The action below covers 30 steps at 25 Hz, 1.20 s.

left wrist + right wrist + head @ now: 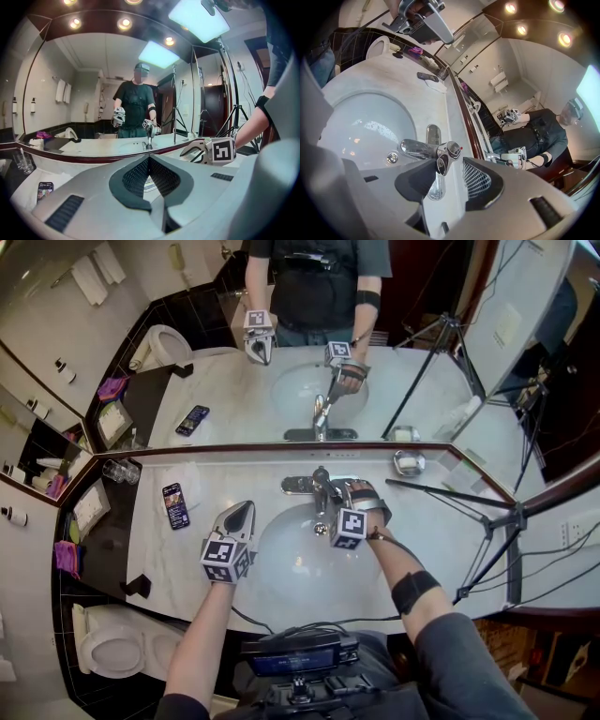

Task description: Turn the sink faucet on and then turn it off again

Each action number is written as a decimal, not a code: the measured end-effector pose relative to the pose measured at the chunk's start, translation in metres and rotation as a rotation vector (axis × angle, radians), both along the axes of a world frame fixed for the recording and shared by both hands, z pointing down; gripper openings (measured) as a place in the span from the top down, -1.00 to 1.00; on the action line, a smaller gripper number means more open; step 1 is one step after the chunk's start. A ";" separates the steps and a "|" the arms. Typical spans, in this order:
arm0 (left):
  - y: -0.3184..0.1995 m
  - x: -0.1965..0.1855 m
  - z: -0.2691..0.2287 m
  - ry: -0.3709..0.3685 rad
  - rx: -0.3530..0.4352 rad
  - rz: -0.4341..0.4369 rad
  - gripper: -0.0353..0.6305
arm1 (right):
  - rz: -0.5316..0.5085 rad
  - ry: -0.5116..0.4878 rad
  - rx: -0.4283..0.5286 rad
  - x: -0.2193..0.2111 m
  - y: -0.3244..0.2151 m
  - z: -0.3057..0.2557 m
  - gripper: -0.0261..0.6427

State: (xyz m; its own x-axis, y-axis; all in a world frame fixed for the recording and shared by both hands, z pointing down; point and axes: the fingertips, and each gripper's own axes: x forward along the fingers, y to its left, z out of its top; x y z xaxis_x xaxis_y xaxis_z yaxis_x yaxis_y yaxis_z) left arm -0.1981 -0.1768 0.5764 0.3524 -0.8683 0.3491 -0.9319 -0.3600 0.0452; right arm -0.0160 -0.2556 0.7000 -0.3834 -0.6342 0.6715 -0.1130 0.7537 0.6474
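Note:
A chrome faucet (320, 487) stands at the back of a white oval basin (291, 563) in a marble counter. My right gripper (330, 499) reaches it from the right. In the right gripper view the faucet handle (443, 161) sits between the jaws of the right gripper (446, 165), with a pad against each side, and the spout (416, 148) points left over the basin. No water stream shows. My left gripper (246, 510) hovers over the counter left of the basin. In the left gripper view the left gripper (149, 159) has its tips together and holds nothing.
A phone (175, 505) lies on the counter at the left, with a drinking glass (120, 471) behind it. A small metal dish (409, 462) sits at the back right. A tripod (487, 521) leans over the counter's right end. A wall mirror rises behind the faucet.

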 end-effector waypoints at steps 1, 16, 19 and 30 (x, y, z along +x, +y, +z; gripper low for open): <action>0.000 0.001 0.000 0.000 -0.001 0.001 0.91 | 0.003 -0.011 0.008 -0.001 -0.002 -0.004 0.33; -0.004 0.008 0.002 0.003 -0.004 0.016 0.91 | 0.016 -0.059 0.004 -0.015 -0.027 -0.028 0.33; -0.004 0.008 0.002 0.004 -0.002 0.013 0.91 | 0.015 -0.059 -0.001 -0.015 -0.029 -0.027 0.33; -0.002 0.005 -0.002 0.003 0.005 0.005 0.91 | 0.047 -0.053 -0.027 -0.009 -0.026 -0.018 0.32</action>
